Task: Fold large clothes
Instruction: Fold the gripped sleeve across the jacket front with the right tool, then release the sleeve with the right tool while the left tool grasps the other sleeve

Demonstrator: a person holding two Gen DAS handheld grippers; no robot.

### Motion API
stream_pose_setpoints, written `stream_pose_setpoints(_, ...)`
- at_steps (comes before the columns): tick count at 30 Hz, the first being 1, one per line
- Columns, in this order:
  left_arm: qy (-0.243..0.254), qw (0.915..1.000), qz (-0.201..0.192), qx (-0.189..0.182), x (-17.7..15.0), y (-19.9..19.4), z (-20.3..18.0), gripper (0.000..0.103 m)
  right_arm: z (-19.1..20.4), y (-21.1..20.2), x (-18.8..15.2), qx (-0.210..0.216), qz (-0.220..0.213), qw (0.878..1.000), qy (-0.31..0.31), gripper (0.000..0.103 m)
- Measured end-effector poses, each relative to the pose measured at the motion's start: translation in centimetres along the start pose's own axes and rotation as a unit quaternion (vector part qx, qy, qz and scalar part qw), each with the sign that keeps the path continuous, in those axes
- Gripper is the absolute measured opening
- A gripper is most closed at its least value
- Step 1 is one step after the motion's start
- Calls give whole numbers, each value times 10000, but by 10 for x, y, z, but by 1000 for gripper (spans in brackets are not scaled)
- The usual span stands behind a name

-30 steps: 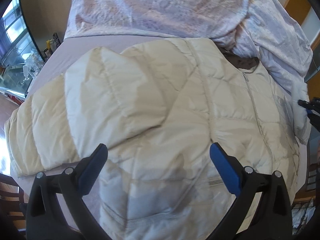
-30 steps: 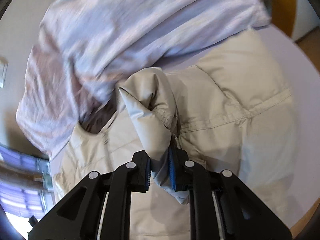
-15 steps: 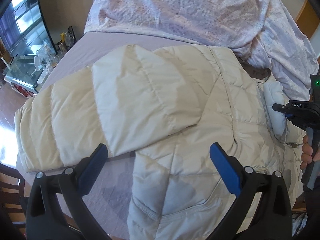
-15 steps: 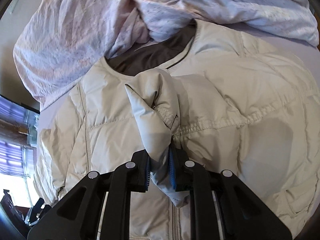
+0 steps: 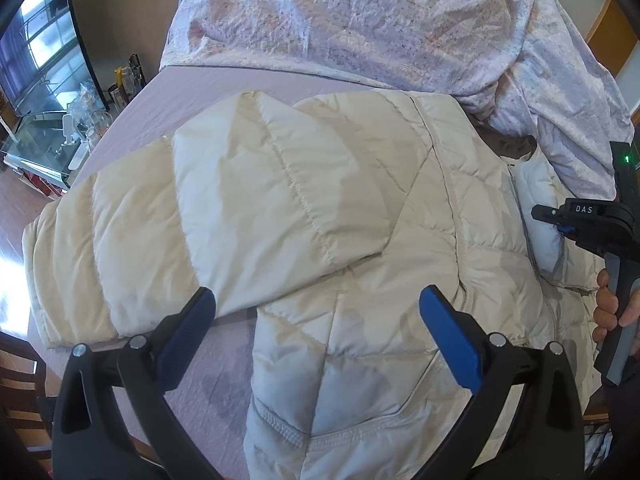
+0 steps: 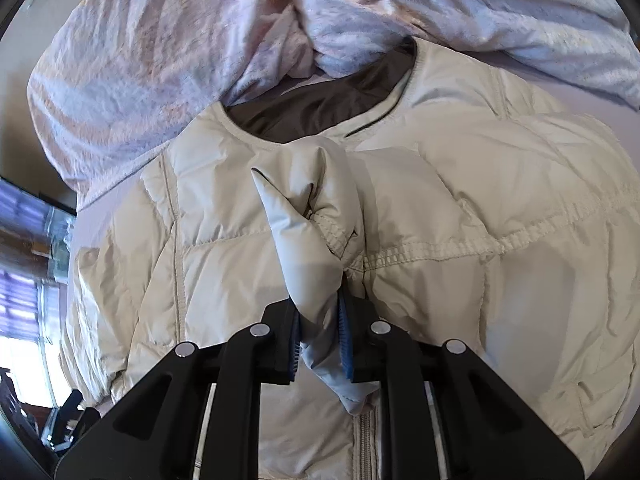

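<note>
Low in the right wrist view, our right gripper (image 6: 320, 344) is clamped on the cuff end of the jacket's sleeve (image 6: 316, 216), which bunches up between the blue pads and rises toward the middle of the frame. Below it the cream quilted jacket (image 6: 500, 216) lies front-up, filling most of the frame, its dark-lined neckline toward the top and its zipper running down to the bottom edge.

In the left wrist view our left gripper (image 5: 316, 320) holds nothing, its jaws spread wide above the jacket's lower body at the bottom of the frame. The other sleeve (image 5: 192, 224) stretches flat toward the left edge, over the mauve bed sheet (image 5: 224, 88).

We judge the jacket light, puffy and springy: the smooth shell may slip, and folds will want to pop open, so they likely need pressing down. The stitched seams, cuffs and hem look like the surest places to pinch; for the free gripper, the far cuff at the left edge seems the natural hold.

A rumpled lilac quilt (image 5: 360, 20) heaps across the top of both views, touching the collar, and could crowd any fold upward. At upper left of the left view stand a glass cabinet (image 5: 44, 136) and clutter, well apart.
</note>
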State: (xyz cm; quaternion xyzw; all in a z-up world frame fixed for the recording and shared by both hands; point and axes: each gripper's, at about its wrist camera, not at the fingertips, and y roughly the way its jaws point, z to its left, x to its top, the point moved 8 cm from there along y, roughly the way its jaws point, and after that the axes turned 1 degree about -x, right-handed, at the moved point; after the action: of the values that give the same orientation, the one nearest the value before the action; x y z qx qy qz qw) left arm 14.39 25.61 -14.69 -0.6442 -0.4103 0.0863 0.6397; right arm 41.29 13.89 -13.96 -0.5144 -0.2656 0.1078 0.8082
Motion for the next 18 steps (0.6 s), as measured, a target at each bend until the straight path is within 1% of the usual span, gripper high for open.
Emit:
stream_pose_setpoints(2, -17, 10000, -4, 14, 0, 0, 0, 101, 7, -3, 0, 26, 41, 9999, -131, 35)
stream_pose_setpoints(3, -25, 10000, -5, 21, 0, 0, 1, 101, 10, -6, 0, 107, 39, 9998, -157, 46)
stream_pose_setpoints(4, -40, 10000, -11, 34, 1, 0, 2, 101, 14, -12, 1, 215, -15, 9996, -173, 55)
stream_pose_setpoints(5, -58, 10000, -22, 46, 2, -1, 4, 101, 16, -20, 4, 262, -133, 9994, -200, 56)
stream_pose_setpoints(8, -131, 9999, -53, 91, 3, -3, 14, 101, 21, -46, 16, 402, -539, 9972, -318, 56)
stream_pose_setpoints(9, -158, 9998, -60, 105, 4, -3, 18, 101, 17, -57, 22, 348, -749, 9960, -348, 56)
stream_pose_setpoints(11, -227, 9996, -64, 154, 4, -4, 26, 101, 5, -60, 30, 194, -841, 9959, -257, 56)
stream_pose_setpoints(12, -258, 9995, -58, 179, 4, -4, 30, 101, -1, -56, 31, 133, -788, 9966, -181, 56)
stream_pose_setpoints(14, -309, 9993, -40, 221, 3, -4, 37, 101, -15, -38, 29, -35, -519, 9986, 15, 56)
stream_pose_setpoints(16, -353, 9991, -20, 230, 2, -4, 44, 101, -18, -22, 24, -145, -319, 9994, 16, 56)
stream_pose_setpoints(18, -405, 9991, 2, 155, 1, -6, 50, 101, -13, -6, 16, -251, -137, 9996, -72, 56)
